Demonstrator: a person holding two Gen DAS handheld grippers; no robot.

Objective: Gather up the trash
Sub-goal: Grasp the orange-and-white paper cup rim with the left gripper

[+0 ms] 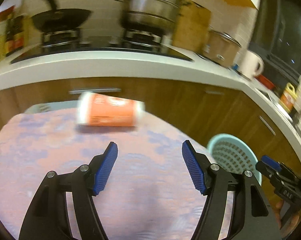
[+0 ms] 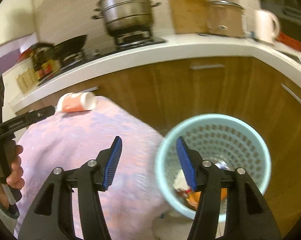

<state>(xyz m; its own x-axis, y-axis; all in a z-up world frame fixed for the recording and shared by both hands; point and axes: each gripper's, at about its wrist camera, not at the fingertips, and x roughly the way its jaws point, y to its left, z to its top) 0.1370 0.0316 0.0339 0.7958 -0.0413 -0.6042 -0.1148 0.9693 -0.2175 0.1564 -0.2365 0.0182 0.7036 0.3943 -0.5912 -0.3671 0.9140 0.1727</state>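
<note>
An orange and white paper cup (image 1: 110,111) lies on its side at the far edge of a table with a pink and purple cloth (image 1: 50,150); it also shows in the right wrist view (image 2: 76,102). My left gripper (image 1: 149,149) is open and empty, above the cloth, short of the cup. My right gripper (image 2: 149,143) is open and empty, over the table's right edge and the rim of a light blue mesh bin (image 2: 256,140). The bin (image 1: 233,156) holds some trash (image 2: 190,195) at its bottom.
A kitchen counter (image 1: 110,62) runs behind the table with a wok (image 1: 60,19), a steel steamer pot (image 1: 148,6), a cutting board (image 2: 187,8) and a white mug (image 2: 267,26). Wooden cabinets (image 1: 180,104) stand below it.
</note>
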